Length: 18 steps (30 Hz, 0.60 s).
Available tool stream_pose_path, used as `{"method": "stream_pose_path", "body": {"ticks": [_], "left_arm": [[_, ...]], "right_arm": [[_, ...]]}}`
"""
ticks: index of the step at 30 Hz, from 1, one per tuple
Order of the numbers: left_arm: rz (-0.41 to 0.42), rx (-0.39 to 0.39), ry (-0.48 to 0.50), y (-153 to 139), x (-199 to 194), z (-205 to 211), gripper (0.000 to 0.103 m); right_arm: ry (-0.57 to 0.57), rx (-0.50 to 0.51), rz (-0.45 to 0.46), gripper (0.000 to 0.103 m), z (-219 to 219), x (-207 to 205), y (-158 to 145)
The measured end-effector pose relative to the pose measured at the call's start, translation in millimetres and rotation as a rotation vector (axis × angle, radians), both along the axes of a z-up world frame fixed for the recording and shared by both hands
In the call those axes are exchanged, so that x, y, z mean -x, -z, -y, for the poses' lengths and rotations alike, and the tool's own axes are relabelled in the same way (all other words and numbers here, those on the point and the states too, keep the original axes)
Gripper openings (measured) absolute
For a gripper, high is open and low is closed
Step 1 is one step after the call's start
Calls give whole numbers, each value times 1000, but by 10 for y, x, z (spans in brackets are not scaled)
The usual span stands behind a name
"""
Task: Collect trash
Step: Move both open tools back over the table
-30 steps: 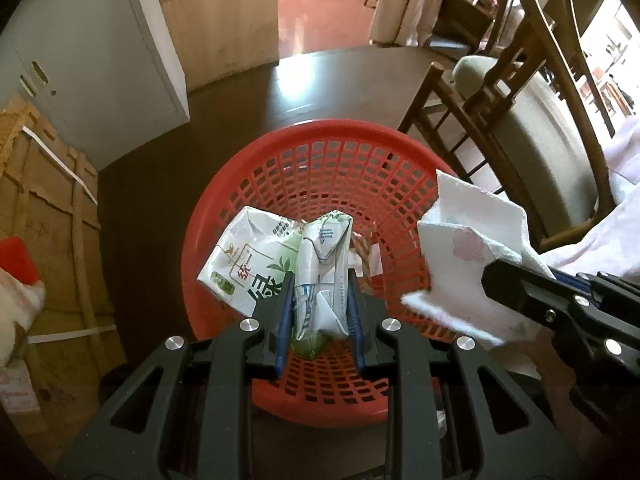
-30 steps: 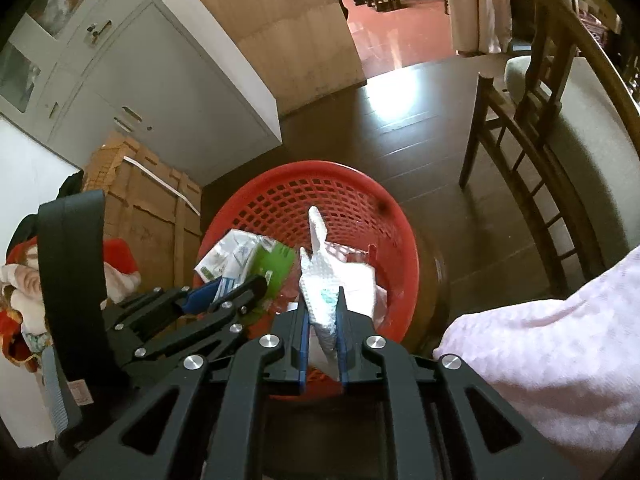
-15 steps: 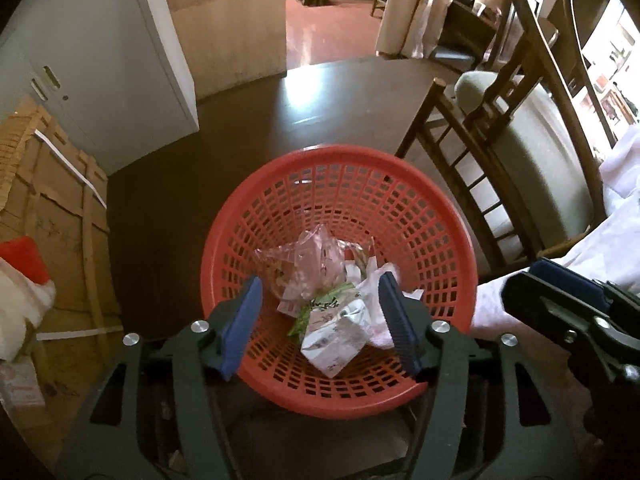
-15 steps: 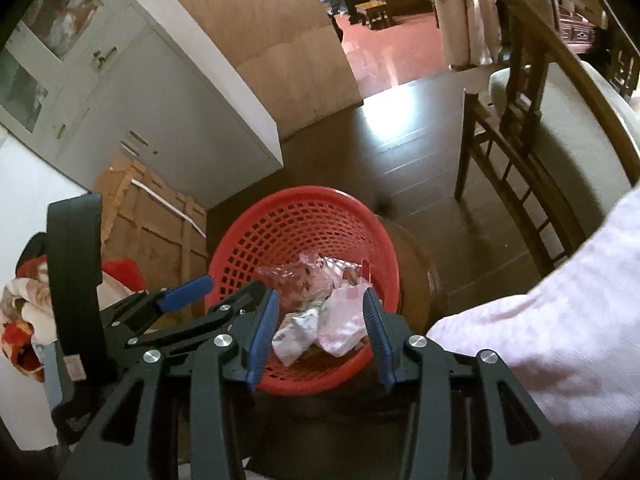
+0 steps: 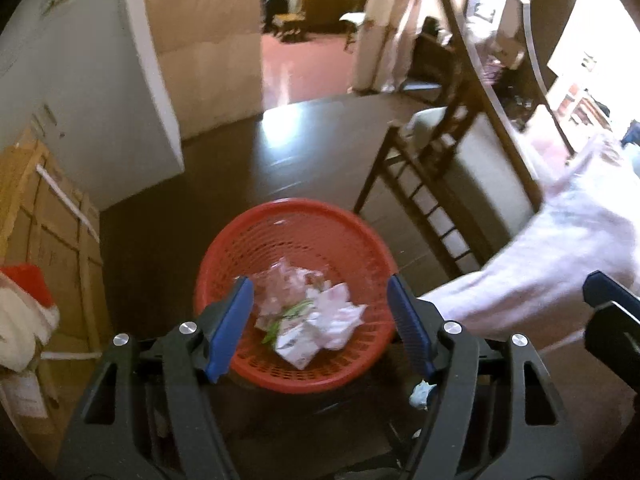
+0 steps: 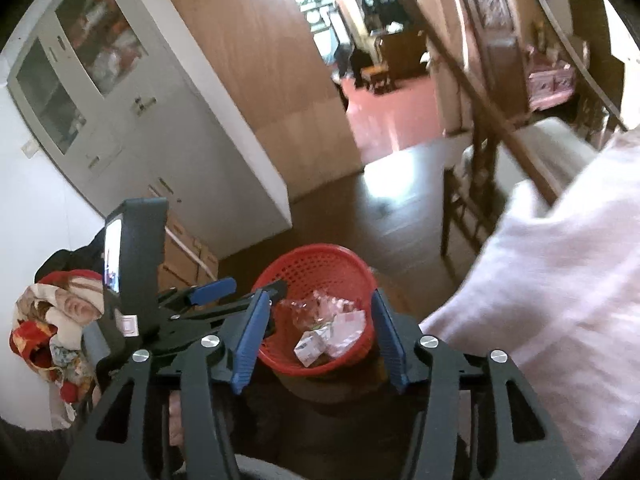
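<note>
trash: crumpled wrappers and tissue [image 5: 308,320] [image 6: 326,330] piled loose inside the red basket [image 5: 296,216] [image 6: 316,254], touching no tongs
basket: on dark floor, beside wooden chair [image 5: 436,184]
left tongs [image 5: 322,326]: spread wide, empty, above basket
right tongs [image 6: 320,344]: spread wide, empty, above basket
right view only: left tongs [image 6: 240,290] from the side, glass-door cabinet [image 6: 80,92]
left view only: cardboard box [image 5: 44,232], scrap [image 5: 422,392] by right finger
vs 1 s ago: both tongs gripped trash then; now released, pulled higher
</note>
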<state>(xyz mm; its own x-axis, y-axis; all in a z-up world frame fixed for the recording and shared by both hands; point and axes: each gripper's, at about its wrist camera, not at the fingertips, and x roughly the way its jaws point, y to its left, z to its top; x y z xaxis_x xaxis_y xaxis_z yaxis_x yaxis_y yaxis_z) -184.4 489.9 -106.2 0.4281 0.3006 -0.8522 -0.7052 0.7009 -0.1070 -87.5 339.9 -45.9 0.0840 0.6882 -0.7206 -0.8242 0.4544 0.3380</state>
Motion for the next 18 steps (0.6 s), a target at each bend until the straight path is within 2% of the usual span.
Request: {"method": "stream_pose_path", "body": {"ticks": [6, 9, 18], "left_arm": [[67, -39, 152, -401, -271, 546, 72], [97, -80, 240, -600, -451, 913, 75], [128, -169, 488, -959, -1100, 2069, 78]], "right_arm": [[130, -33, 103, 63, 788, -47, -429], [215, -36, 136, 64, 1253, -145, -577], [502, -48, 192, 65, 2686, -488, -740]]}}
